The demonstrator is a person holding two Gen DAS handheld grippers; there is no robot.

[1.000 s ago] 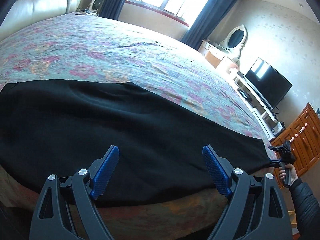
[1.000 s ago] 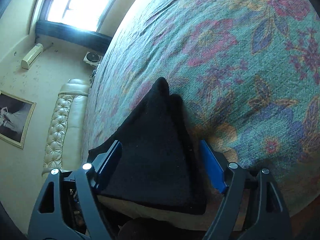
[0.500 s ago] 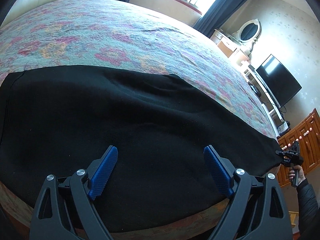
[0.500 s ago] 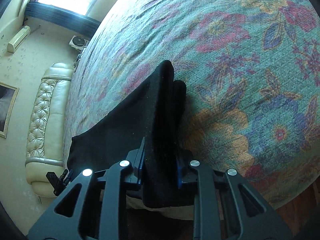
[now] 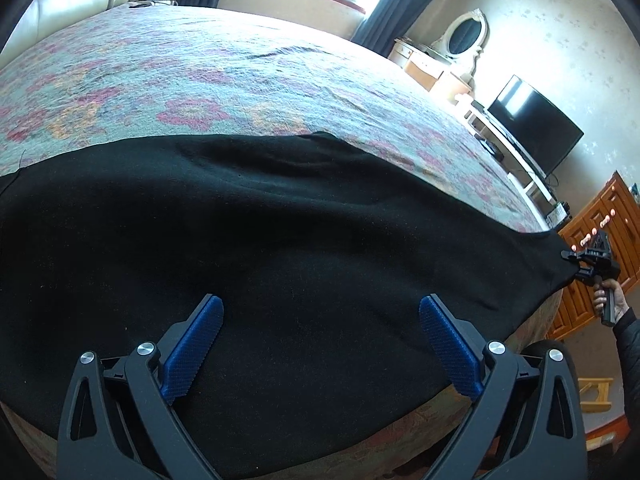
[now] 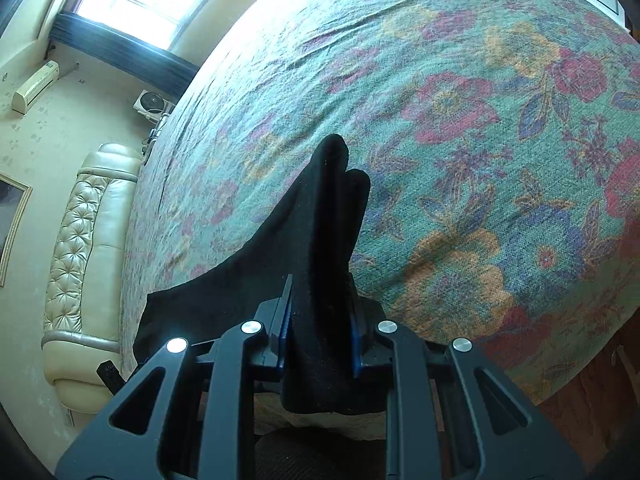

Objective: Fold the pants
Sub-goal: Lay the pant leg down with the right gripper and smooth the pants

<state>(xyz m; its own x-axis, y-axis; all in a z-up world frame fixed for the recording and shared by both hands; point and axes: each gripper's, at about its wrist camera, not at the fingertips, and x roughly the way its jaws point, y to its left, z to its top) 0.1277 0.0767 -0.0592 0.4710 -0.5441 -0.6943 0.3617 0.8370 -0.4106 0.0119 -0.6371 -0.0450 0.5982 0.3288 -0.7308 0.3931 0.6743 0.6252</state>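
Note:
Black pants (image 5: 280, 248) lie spread flat along the near edge of a bed with a floral cover (image 5: 200, 80). My left gripper (image 5: 320, 340) is open and empty, its blue pads just above the pants' near edge. My right gripper (image 6: 318, 328) is shut on the pants (image 6: 320, 248), pinching a bunched end of the fabric that stands up between the pads. In the left wrist view the right gripper (image 5: 576, 266) shows at the far right, holding the pants' end at the bed's corner.
The floral bed cover (image 6: 480, 120) stretches beyond the pants. A cream tufted headboard (image 6: 80, 260) stands at one end. A television (image 5: 536, 128), a dresser with an oval mirror (image 5: 464, 36) and wooden cabinets (image 5: 600, 224) line the right wall.
My right gripper closed on the end of the pants, which was lying between open pads one second ago. My left gripper moved forward over the pants and stayed open.

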